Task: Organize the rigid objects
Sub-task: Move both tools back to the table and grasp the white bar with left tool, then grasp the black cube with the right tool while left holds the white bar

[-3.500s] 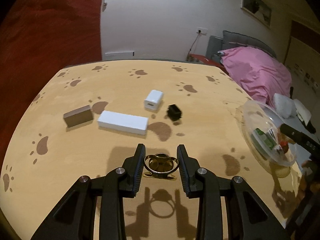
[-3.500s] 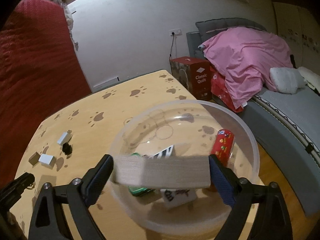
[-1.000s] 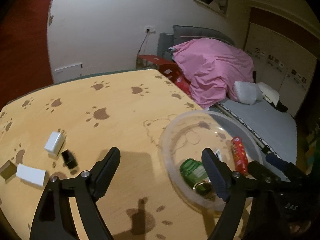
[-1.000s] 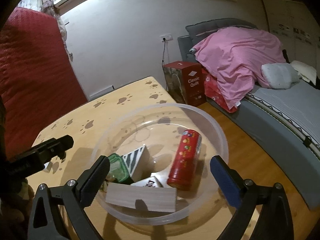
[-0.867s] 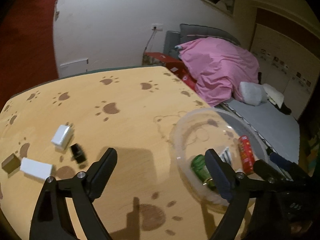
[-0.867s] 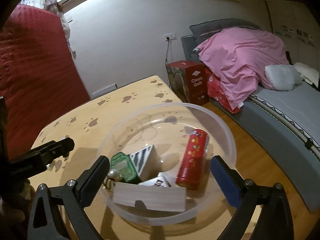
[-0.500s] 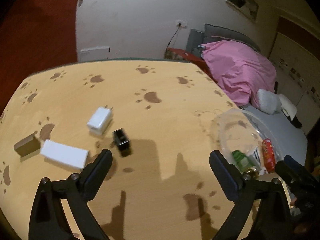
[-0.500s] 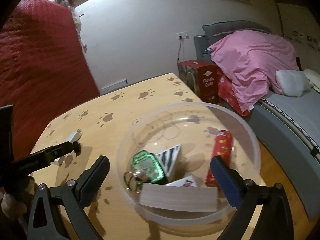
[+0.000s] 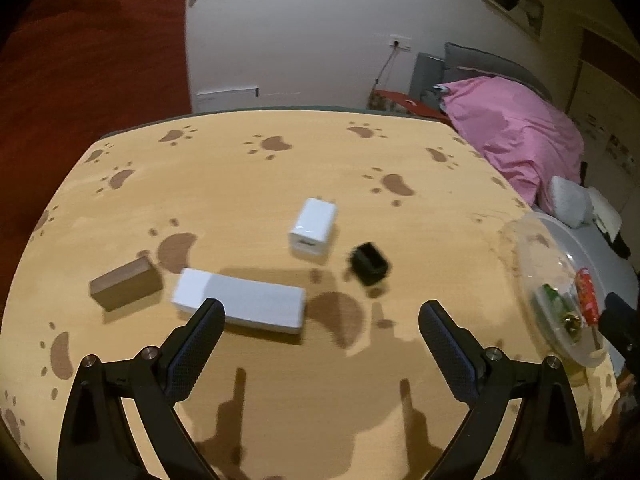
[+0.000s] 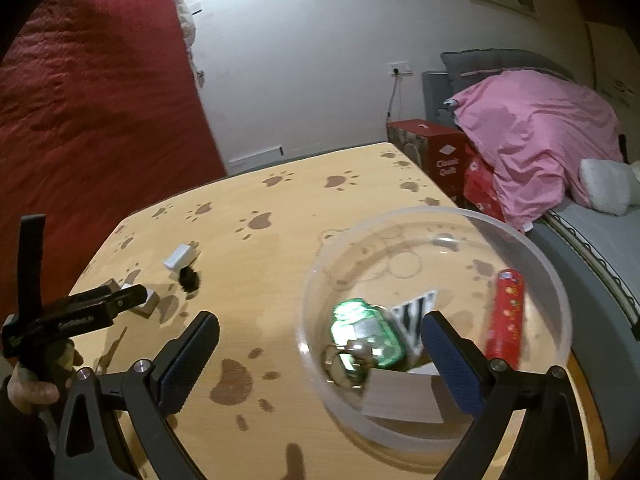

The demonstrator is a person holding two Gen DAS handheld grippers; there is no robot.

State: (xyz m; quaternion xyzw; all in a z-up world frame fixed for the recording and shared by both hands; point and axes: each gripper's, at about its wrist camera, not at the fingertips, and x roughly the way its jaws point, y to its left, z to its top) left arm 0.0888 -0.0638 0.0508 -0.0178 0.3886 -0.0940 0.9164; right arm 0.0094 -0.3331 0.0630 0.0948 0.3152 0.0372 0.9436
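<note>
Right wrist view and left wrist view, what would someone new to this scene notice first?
Probably the clear plastic bowl at the table's right edge, already holding a red tube, a green tag and a pale block. Next, the items left on the paw-print table: a long white box, a brown block, a white charger and a small black piece, lying ahead of the open left gripper.
</note>
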